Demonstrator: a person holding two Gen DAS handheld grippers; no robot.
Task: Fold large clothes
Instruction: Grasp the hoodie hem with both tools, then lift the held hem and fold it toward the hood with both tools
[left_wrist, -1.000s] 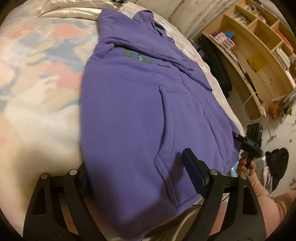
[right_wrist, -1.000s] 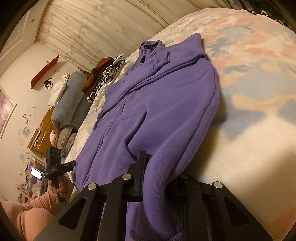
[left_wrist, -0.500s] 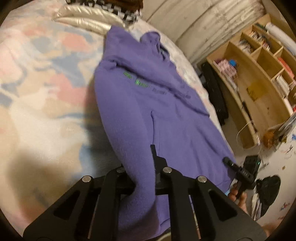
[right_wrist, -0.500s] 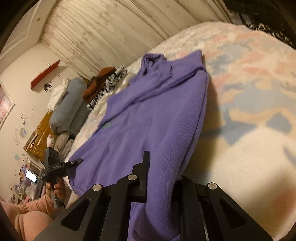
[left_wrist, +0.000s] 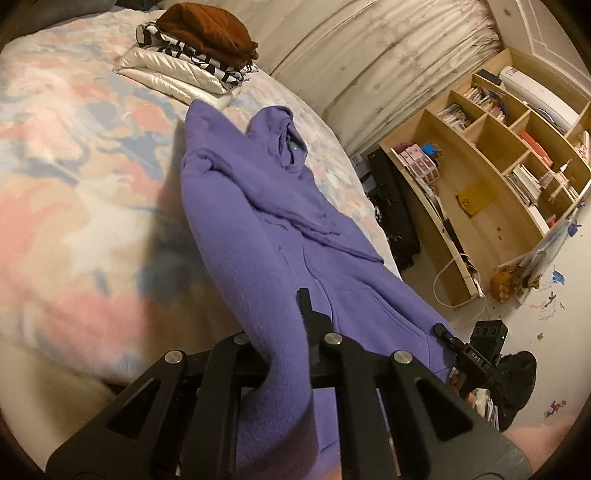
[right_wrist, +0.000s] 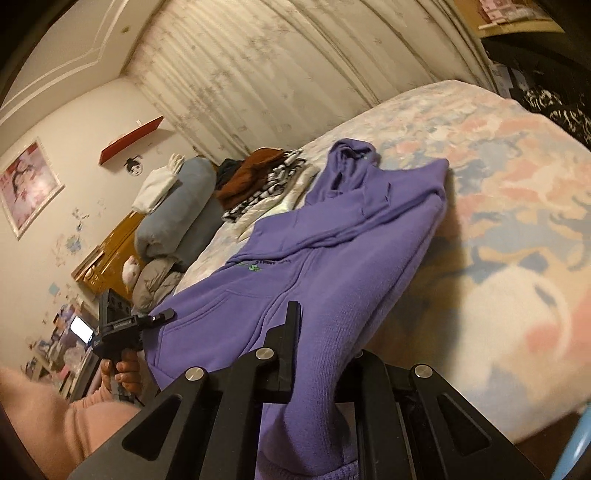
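Observation:
A purple hoodie (left_wrist: 236, 206) lies face up on the pastel blanket of the bed (left_wrist: 74, 192), hood toward the far end. My left gripper (left_wrist: 286, 317) is shut on one bottom hem corner, and the fabric drapes over its fingers and hides one of them. My right gripper (right_wrist: 321, 332) is shut on the other hem corner of the hoodie (right_wrist: 332, 258). Both corners hang lifted above the mattress. Each view shows the other gripper at the hem's far end: the right gripper (left_wrist: 445, 332), and the left gripper (right_wrist: 164, 315) with a hand on its handle.
A stack of folded clothes (left_wrist: 195, 48) sits at the far end of the bed. A wooden shelf unit (left_wrist: 498, 166) and a black bag (left_wrist: 391, 218) stand on the floor along one side. Grey bolsters (right_wrist: 177, 206) lie at the other side, with curtains behind.
The left jaws, open around the hem a second ago, have shut on it. Both grippers have risen and pulled the hem corners up off the bed.

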